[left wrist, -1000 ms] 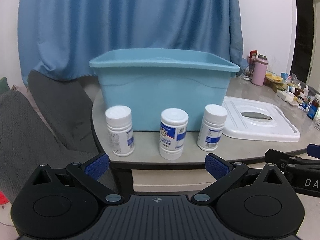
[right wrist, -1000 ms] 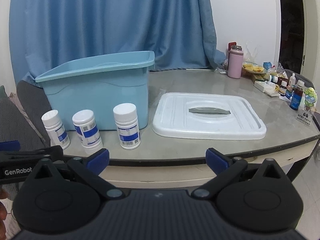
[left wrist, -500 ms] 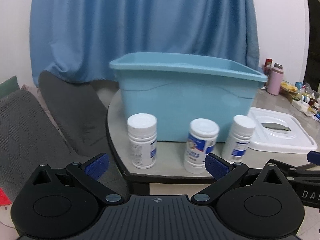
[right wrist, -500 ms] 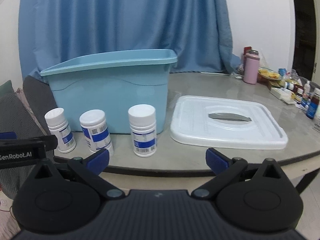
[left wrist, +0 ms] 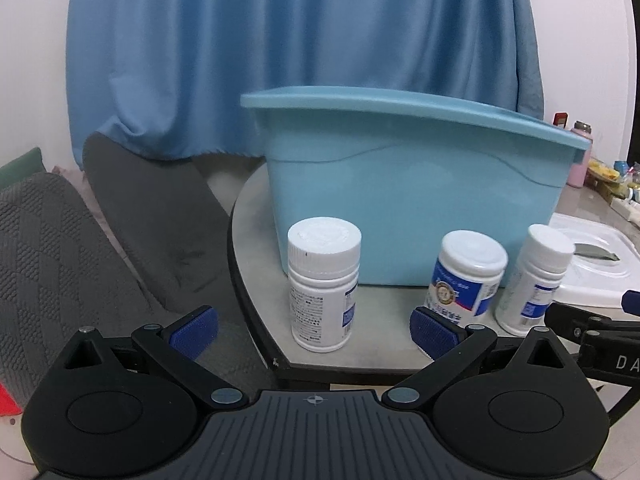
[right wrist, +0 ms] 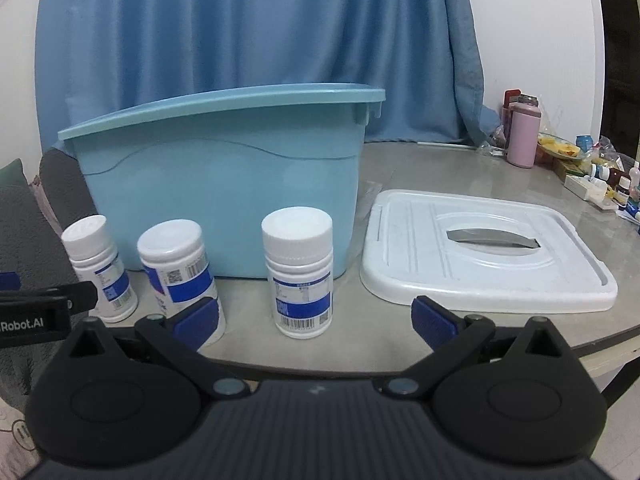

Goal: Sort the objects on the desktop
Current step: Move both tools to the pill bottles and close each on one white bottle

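Both grippers hung wide open; left gripper (left wrist: 314,326) squarely faced the upright leftmost bottle (left wrist: 323,288); right gripper (right wrist: 316,318) faced the rightmost bottle (right wrist: 299,272).

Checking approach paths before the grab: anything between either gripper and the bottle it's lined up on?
Nothing visible. The left gripper, open, faces the left bottle with only bare table between. The right gripper, open, faces the right bottle likewise. The middle bottle stands to the side.
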`<move>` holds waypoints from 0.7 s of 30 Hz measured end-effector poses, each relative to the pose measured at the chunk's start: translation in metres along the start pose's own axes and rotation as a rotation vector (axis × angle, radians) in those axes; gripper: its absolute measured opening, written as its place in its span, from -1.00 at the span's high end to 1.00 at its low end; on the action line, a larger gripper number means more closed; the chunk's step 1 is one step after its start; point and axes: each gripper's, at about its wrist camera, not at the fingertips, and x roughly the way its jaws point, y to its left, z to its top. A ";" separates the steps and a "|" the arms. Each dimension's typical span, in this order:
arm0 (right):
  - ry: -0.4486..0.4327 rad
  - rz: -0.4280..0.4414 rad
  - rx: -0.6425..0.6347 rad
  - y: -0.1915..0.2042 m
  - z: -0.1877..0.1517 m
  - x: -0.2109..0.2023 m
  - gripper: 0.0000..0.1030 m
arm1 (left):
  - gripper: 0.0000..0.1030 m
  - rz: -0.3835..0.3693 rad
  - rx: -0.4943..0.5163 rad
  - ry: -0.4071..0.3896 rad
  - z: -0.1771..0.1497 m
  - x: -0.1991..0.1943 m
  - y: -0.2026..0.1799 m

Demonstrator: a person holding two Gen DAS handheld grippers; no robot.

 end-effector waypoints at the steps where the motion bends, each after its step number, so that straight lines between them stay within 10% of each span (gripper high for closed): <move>1: -0.002 0.000 -0.001 0.000 0.000 0.003 -1.00 | -1.00 0.002 0.001 -0.002 0.000 0.003 0.001; 16: -0.033 0.020 -0.024 -0.001 0.003 0.056 -0.99 | -0.89 0.032 -0.002 -0.041 0.006 0.060 -0.004; 17: -0.033 0.029 -0.026 0.000 0.004 0.060 -0.81 | -0.63 0.034 -0.001 -0.047 0.006 0.063 -0.005; 18: -0.032 0.044 -0.029 0.001 0.005 0.063 -0.56 | 0.09 0.031 0.007 -0.051 0.007 0.066 -0.006; 19: -0.022 0.055 -0.033 0.002 0.006 0.065 0.07 | 0.07 0.032 0.018 -0.044 0.008 0.070 -0.008; 21: -0.005 0.056 -0.038 0.003 0.010 0.066 0.07 | 0.07 0.026 0.028 -0.034 0.010 0.074 -0.009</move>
